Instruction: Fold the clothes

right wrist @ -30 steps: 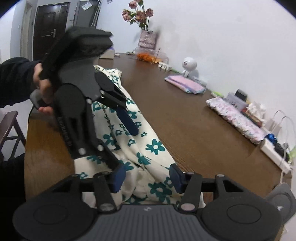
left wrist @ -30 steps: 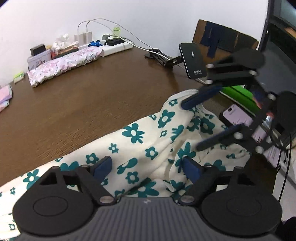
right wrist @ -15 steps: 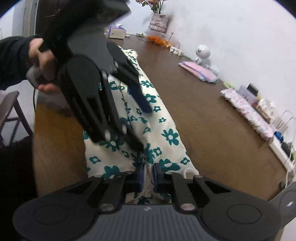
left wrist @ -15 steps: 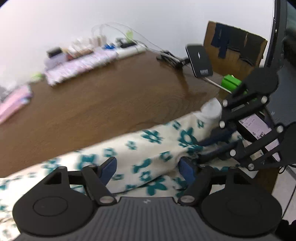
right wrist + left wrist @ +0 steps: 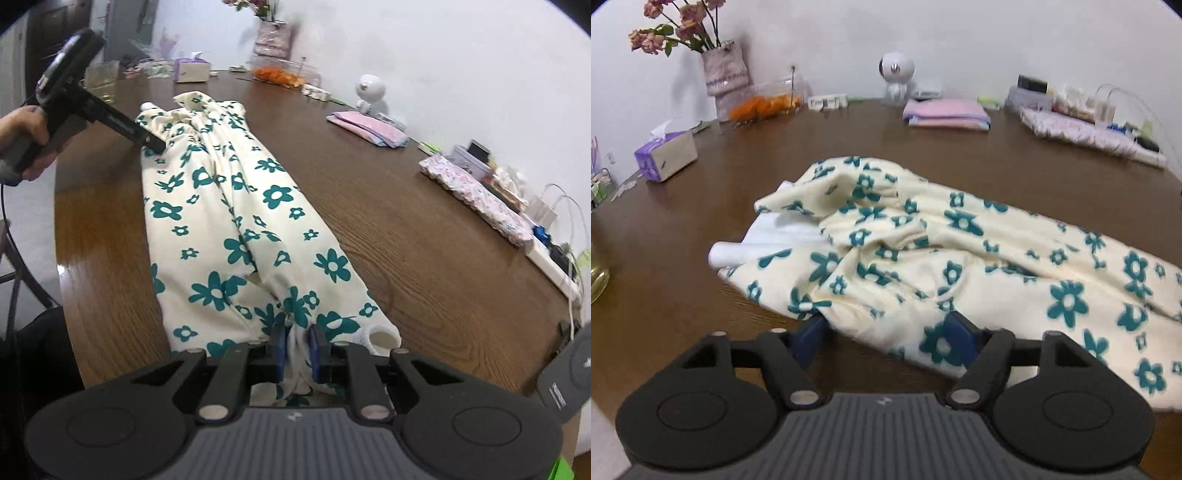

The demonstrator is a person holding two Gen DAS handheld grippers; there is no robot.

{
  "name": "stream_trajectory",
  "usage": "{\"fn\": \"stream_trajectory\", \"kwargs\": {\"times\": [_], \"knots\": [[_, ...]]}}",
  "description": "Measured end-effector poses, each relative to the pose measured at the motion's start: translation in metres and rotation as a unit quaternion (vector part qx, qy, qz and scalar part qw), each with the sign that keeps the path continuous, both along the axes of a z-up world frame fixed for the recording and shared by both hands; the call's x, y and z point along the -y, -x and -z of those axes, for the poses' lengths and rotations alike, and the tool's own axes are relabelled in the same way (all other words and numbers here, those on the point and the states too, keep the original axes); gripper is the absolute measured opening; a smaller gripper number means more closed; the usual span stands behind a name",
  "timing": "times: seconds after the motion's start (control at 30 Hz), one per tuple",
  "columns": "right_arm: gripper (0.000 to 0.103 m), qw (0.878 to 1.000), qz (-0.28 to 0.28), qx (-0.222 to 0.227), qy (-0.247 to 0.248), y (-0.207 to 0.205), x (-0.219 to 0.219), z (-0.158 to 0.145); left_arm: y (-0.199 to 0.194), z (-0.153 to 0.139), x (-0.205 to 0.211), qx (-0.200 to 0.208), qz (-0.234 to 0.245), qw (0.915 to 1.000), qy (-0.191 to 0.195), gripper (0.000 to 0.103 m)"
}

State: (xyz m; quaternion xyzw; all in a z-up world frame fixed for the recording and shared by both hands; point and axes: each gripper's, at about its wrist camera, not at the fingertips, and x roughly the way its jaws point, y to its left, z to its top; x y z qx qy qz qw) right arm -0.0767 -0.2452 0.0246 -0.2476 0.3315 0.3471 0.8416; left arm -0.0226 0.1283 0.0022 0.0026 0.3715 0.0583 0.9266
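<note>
Cream fabric: floral garment with teal flowers (image 5: 236, 221), laid lengthwise on your brown wooden table (image 5: 424, 251).
Left gripper (image 5: 884, 334): your black jaws are apart and closing, with the garment's near edge draped between the blue pads; no squeeze visible.
Left hand (image 5: 26, 144): holding that gripper at the garment's far, bunched end.
Right gripper (image 5: 297, 349): nearly together, opening slightly, pads pinching a fold of the garment's near end.

Both grippers: black linkage arms w/ silver screws, blue fingers (image 5: 279, 349), ribbed grey housing, black cable.
</note>
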Motion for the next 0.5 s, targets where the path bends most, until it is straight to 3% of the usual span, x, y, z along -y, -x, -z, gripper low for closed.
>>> {"fn": "stream_trajectory", "kwargs": {"times": [0.13, 0.23, 0.5], "knots": [[0.014, 1.000, 0.011, -0.014, -0.020, 0.015, 0.002, 0.001, -0.031, -0.001, -0.002, -0.008, 0.020, 0.9996, 0.017, 0.069], [0.015, 0.998, 0.028, -0.034, -0.039, 0.027, 0.000, 0.000, -0.075, 0.000, 0.007, -0.023, 0.056, 0.9980, 0.020, 0.067], [0.020, 0.989, 0.088, -0.064, -0.095, 0.034, -0.032, 0.000, -0.181, 0.004, 0.112, -0.027, 0.167, 0.9843, -0.049, 0.066]]}}
